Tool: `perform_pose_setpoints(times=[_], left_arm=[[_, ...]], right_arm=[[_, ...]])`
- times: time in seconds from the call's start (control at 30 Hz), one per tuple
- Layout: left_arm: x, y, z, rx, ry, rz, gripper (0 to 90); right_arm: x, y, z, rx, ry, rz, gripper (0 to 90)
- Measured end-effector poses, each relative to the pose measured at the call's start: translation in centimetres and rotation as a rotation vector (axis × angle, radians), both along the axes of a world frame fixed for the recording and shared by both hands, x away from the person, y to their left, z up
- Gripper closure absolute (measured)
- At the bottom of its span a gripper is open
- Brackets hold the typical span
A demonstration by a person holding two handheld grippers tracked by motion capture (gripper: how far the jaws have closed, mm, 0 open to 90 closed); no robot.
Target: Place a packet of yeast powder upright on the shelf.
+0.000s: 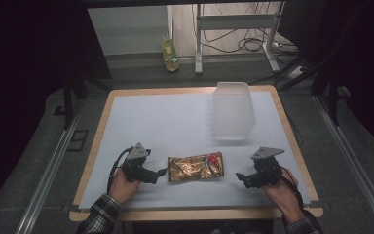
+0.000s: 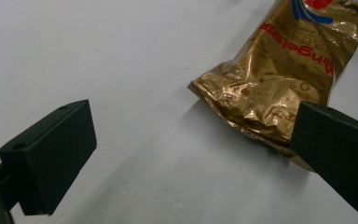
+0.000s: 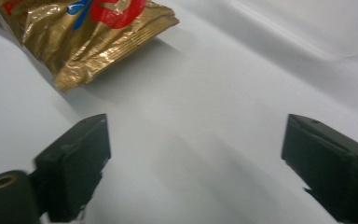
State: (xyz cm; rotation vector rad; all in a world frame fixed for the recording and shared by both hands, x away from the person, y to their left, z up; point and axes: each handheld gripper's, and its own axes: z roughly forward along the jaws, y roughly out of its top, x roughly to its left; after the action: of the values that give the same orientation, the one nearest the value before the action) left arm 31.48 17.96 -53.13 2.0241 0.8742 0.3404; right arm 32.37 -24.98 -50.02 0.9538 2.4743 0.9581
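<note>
A gold foil snack bag [image 1: 196, 166] with red and blue print lies flat on the white table cover near the front, between both grippers. My left gripper [image 1: 159, 174] sits just left of the bag, jaws open; in the left gripper view the bag [image 2: 279, 79] lies ahead, its crimped end just behind the right-hand jaw. My right gripper [image 1: 240, 177] rests to the right of the bag, open, a short gap from it. The right gripper view has the bag's end [image 3: 88, 37] at the upper left, beyond the wide-apart jaws.
A clear plastic container [image 1: 232, 111] stands upside down at the back right of the table, and its edge [image 3: 307, 28] appears in the right gripper view. The table's wooden rim [image 1: 195, 213] runs along the front. A bottle [image 1: 169, 52] stands on the floor beyond.
</note>
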Motion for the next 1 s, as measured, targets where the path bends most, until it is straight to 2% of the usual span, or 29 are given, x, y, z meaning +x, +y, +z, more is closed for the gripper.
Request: perform_pose_setpoints(times=[0.17, 0.27, 0.33, 0.53, 0.63, 0.83, 1.0], left_arm=[[0.03, -0.14, -0.04, 0.025, 0.0, 0.007, 0.0], [0.02, -0.04, 0.15, 0.012, 0.007, 0.018, 0.6], [0.03, -0.04, 0.2, 0.007, 0.008, 0.02, 0.9], [0.11, -0.24, 0.08, 0.02, -0.003, 0.025, 0.8], [0.11, -0.19, 0.14, 0.013, -0.004, 0.022, 0.8], [0.23, -0.14, 0.11, 0.006, 0.029, 0.001, 0.8], [0.06, -0.29, 0.4, 0.028, 0.007, 0.007, 4.0]], right_arm=[[0.24, -0.21, -0.16, -0.014, 0.0, 0.026, 5.2], [0.25, -0.25, -0.35, -0.025, 0.005, 0.032, 4.6], [0.38, -0.31, -0.48, -0.008, 0.007, 0.04, 4.5], [0.37, 0.0, -0.82, -0.017, 0.007, 0.054, 4.3], [0.35, 0.07, -0.78, -0.023, 0.001, 0.057, 4.3], [0.35, -0.02, -0.69, -0.024, -0.019, 0.056, 4.3], [0.32, 0.06, -0.71, -0.034, -0.026, 0.057, 4.3]])
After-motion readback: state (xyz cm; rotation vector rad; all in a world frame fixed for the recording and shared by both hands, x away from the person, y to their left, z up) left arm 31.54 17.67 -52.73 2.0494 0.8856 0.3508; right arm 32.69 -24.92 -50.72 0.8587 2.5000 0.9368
